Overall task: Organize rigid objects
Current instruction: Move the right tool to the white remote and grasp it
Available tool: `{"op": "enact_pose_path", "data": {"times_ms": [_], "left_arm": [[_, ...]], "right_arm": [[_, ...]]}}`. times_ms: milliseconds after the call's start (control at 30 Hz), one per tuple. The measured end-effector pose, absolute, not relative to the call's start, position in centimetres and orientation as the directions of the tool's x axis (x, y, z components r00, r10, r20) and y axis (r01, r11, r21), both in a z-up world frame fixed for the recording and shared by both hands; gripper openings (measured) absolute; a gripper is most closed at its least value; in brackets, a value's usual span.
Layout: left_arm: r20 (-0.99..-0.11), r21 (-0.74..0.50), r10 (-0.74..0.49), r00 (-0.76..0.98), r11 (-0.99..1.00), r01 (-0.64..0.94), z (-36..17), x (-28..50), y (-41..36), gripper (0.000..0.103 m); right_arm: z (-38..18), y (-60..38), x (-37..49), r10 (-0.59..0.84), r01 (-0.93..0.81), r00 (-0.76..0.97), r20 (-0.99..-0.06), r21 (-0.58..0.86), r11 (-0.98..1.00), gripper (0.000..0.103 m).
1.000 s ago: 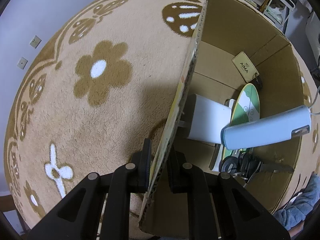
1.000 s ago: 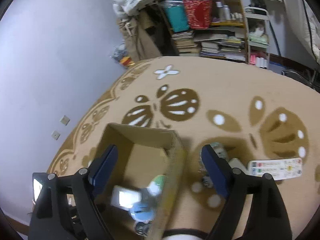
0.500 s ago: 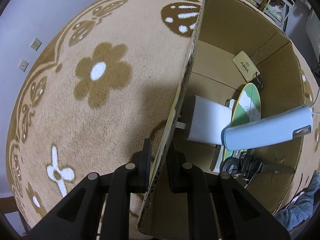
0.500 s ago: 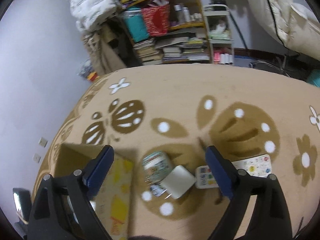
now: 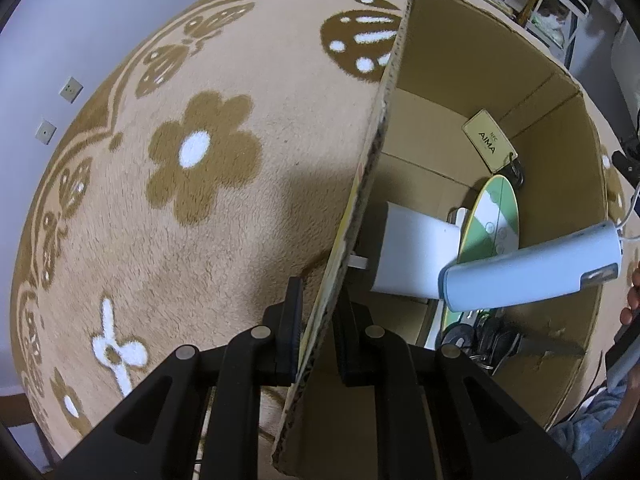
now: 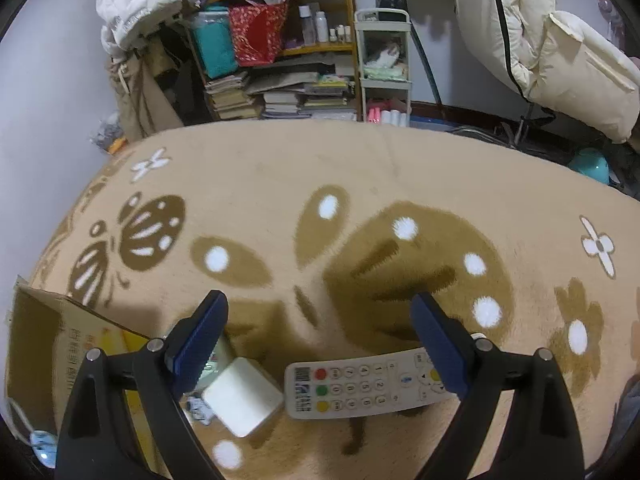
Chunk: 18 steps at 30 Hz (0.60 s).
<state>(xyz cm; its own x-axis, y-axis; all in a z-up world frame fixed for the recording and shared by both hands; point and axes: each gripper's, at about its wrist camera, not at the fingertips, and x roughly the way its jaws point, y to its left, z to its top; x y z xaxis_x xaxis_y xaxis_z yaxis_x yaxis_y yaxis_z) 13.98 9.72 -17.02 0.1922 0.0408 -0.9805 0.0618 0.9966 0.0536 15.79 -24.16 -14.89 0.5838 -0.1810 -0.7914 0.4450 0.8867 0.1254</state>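
Shifting off box; right hand-held gripper now over remote

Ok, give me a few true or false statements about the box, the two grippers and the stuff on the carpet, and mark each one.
1. The left gripper is clamped on the cardboard box wall. True.
2. The right gripper is shut on the remote control. False: its jaws are wide apart and hold nothing.
3. The remote control lies inside the box. False: it lies on the carpet.
4. A white square block lies left of the remote. True.
5. The box is empty. False: a light blue device and other items are inside.
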Motion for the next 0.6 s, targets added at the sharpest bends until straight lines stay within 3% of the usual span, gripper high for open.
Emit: {"op": "enact_pose_path", "data": {"times_ms": [200,600], "left_arm": [[-0.98,0.05,0.04,0.192,0.998,0.046,-17.0,14.0,9.7,0.013],[-0.977,0.077,0.066,0.201,0.996,0.048,-16.8,13.5,9.1,0.013]], "right_arm": [[-17.0,-26.0,15.4,-0.155,0.47,0.553,-0.818,0.152,0.87,0.097],[-19.2,-27.5,15.0,-0.22,0.513,0.47,-0.855,0.061,0.856,0.097]]}}
